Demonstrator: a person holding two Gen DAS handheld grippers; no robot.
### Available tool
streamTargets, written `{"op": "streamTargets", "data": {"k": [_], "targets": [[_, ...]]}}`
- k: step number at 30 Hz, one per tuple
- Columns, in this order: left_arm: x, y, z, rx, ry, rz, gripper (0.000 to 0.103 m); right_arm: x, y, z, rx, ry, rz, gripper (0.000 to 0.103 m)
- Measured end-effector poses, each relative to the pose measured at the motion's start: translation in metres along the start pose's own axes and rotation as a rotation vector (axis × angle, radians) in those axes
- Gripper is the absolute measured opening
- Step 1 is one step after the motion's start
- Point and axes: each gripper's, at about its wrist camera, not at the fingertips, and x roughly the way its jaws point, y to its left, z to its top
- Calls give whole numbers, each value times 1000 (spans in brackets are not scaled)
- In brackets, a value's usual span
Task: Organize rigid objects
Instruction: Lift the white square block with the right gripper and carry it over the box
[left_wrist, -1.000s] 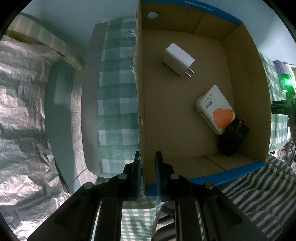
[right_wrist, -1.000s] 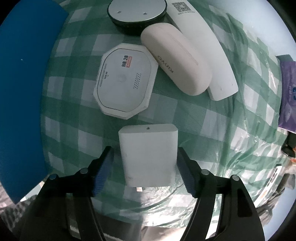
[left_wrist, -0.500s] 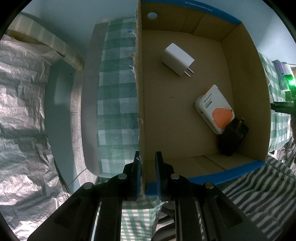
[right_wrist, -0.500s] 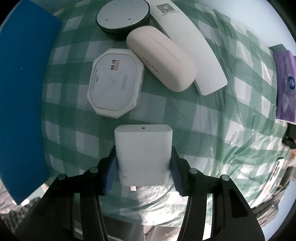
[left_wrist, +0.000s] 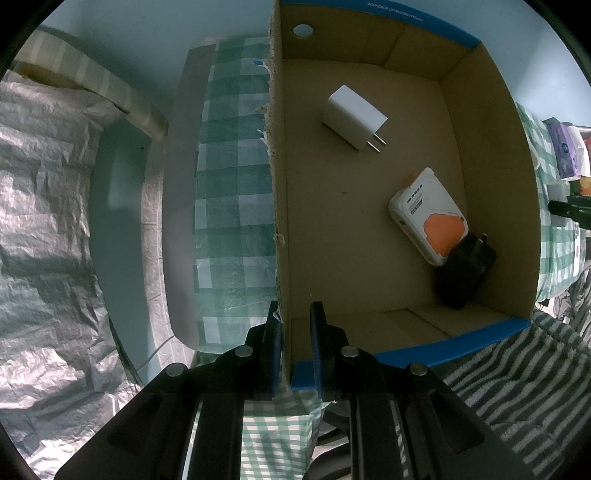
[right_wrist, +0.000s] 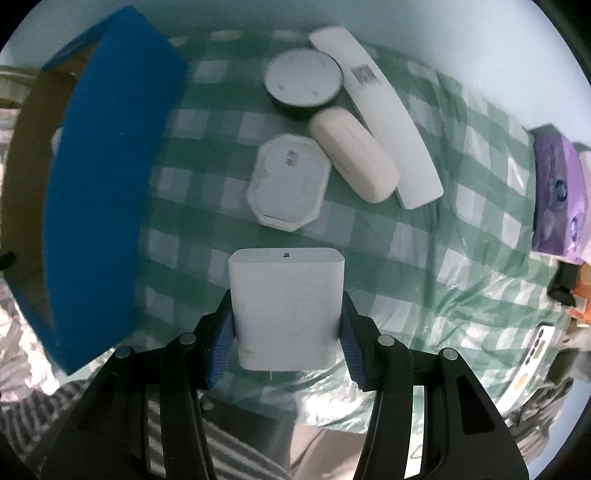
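Matte white rounded adapter (right_wrist: 286, 306) clamped between ribbed blue jaws.

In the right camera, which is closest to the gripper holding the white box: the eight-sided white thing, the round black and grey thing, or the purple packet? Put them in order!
From the right gripper, shut on the white box:
1. Eight-sided white thing, just past the box on the cloth.
2. Round black and grey thing, farther back, behind it.
3. Purple packet, far off at the right edge.
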Motion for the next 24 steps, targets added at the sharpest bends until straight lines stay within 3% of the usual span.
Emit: {"op": "streamTargets", "data": {"k": [15,24], "targets": [[0,0,0,1,0,1,14,-84,82,2,-181,-111,35,52],[0,0,0,1,-1,0,14,-87,140,13,-303,-141,63,52]]}}
